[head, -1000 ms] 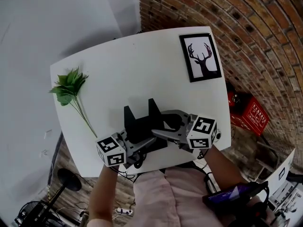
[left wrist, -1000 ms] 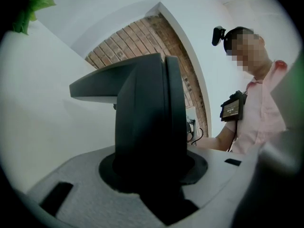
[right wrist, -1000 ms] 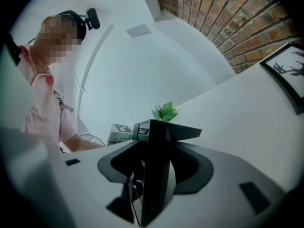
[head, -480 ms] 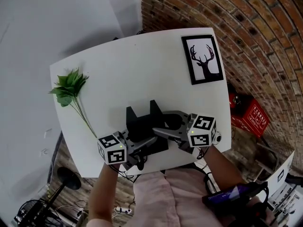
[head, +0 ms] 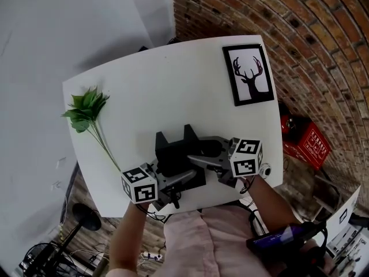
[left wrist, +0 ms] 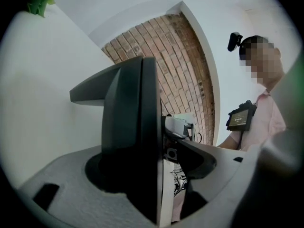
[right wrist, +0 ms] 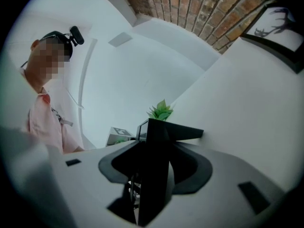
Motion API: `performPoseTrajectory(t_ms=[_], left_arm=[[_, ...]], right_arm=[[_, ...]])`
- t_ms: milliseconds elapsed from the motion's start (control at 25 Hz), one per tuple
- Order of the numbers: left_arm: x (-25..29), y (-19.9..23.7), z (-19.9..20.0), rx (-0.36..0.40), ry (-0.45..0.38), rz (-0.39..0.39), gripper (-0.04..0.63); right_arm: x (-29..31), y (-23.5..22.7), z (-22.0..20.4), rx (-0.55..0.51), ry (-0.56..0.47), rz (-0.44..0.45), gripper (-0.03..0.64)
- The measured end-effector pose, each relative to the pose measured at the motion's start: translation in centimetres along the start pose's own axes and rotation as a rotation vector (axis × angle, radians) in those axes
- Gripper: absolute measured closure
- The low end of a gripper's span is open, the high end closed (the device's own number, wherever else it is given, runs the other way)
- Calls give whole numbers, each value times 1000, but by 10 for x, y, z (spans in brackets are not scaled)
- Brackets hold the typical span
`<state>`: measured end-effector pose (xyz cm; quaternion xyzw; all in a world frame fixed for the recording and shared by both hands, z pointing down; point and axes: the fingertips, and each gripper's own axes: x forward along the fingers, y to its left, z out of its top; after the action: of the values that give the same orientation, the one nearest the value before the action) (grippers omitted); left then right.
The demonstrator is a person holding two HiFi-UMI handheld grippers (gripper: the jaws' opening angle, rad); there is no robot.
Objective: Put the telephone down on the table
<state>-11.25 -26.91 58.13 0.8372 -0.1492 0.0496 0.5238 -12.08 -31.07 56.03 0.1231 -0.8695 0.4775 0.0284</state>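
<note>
Near the table's (head: 173,85) front edge, the telephone (head: 173,156) is pinched by the right tongs (head: 196,149). The left tongs (head: 187,176) are being opened around it.

right gripper (right wrist: 159,163) jaws closing, black telephone (right wrist: 166,132) between them; green plant (right wrist: 160,111) behind it at white tabletop (right wrist: 247,103) edge, deer picture (right wrist: 278,30) at another edge.
</note>
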Motion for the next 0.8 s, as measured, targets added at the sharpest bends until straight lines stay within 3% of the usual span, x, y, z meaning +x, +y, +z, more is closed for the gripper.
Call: performPoseTrajectory(t_ms=[280, 560, 800], left_arm=[[1, 2, -3, 24, 13, 79, 162], [-13, 19, -3, 30, -11, 244, 126], [-32, 22, -8, 14, -41, 286, 124]], right_arm=[[3, 3, 0, 4, 14, 29, 426], [3, 1, -1, 41, 8, 42, 439], [2, 0, -1, 60, 7, 44, 439]])
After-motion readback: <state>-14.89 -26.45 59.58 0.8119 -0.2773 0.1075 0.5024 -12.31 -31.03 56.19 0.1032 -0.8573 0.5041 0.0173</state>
